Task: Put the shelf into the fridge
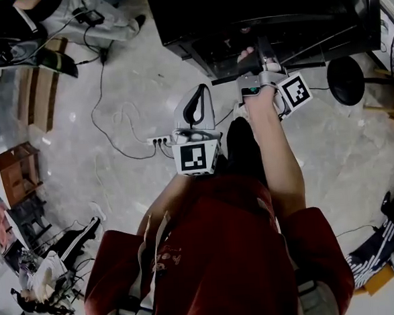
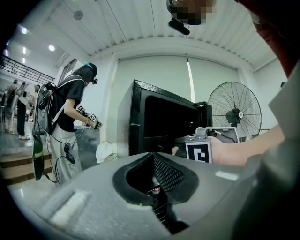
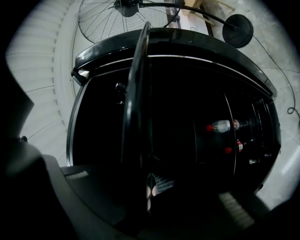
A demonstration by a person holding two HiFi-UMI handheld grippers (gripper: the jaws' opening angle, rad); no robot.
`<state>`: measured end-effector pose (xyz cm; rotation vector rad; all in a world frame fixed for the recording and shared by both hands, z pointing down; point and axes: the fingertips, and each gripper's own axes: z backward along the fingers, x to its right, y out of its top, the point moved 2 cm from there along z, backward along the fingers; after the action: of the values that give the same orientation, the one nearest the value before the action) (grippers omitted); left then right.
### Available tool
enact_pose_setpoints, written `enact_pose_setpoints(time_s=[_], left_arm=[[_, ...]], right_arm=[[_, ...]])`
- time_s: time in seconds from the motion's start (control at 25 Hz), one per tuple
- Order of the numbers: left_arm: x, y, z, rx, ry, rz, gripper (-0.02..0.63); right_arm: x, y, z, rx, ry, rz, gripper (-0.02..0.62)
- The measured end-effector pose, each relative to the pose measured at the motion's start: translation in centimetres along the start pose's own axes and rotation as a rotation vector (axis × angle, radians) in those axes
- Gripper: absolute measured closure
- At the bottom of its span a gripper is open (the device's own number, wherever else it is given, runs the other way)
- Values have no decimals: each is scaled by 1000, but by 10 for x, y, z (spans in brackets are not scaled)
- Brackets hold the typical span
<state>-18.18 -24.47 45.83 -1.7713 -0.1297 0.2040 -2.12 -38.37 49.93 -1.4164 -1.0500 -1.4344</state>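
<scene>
The black fridge [image 1: 261, 14] stands open in front of me, with its dark inside [image 3: 187, 126] facing the right gripper view. My right gripper [image 1: 263, 51] is up at the fridge's front, shut on the thin dark shelf [image 3: 138, 93]. The shelf stands on edge and runs up from the jaws [image 3: 149, 187]. In the head view it is hard to tell apart from the black fridge. My left gripper [image 1: 201, 89] hangs lower and nearer to me, over the floor, shut with nothing in it. The left gripper view shows the fridge [image 2: 159, 122] and the right gripper's marker cube [image 2: 199, 152].
Red-capped bottles [image 3: 220, 126] lie inside the fridge. A standing fan [image 2: 234, 115] is to the fridge's right, with its round base [image 1: 345, 79] on the floor. A power strip [image 1: 161, 141] and cables lie near my feet. A wooden box [image 1: 16, 174] is at the left, and another person [image 2: 70, 122] stands beyond.
</scene>
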Motion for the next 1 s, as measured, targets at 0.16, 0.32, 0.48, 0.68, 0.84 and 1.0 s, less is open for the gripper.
enact_pose_setpoints(time_s=[0.16, 0.32, 0.48, 0.68, 0.84, 1.0], left_arm=[[5, -7, -6, -11, -3, 3, 600], [13, -8, -10, -23, 0, -1, 600], [4, -12, -6, -27, -8, 9, 600], [-7, -16, -4, -37, -3, 20, 600], [-6, -15, -7, -33, -5, 20, 600], [-6, -12, -12, -28, -3, 17, 600]], right_arm=[[3, 6, -17, 5, 17, -2, 586], [4, 13, -30, 12, 38, -11, 586], [-1, 0, -38, 8, 45, -13, 584], [-3, -10, -52, 7, 44, -2, 586], [-4, -9, -66, 9, 66, -2, 584], [-6, -8, -77, 2, 114, -6, 584]])
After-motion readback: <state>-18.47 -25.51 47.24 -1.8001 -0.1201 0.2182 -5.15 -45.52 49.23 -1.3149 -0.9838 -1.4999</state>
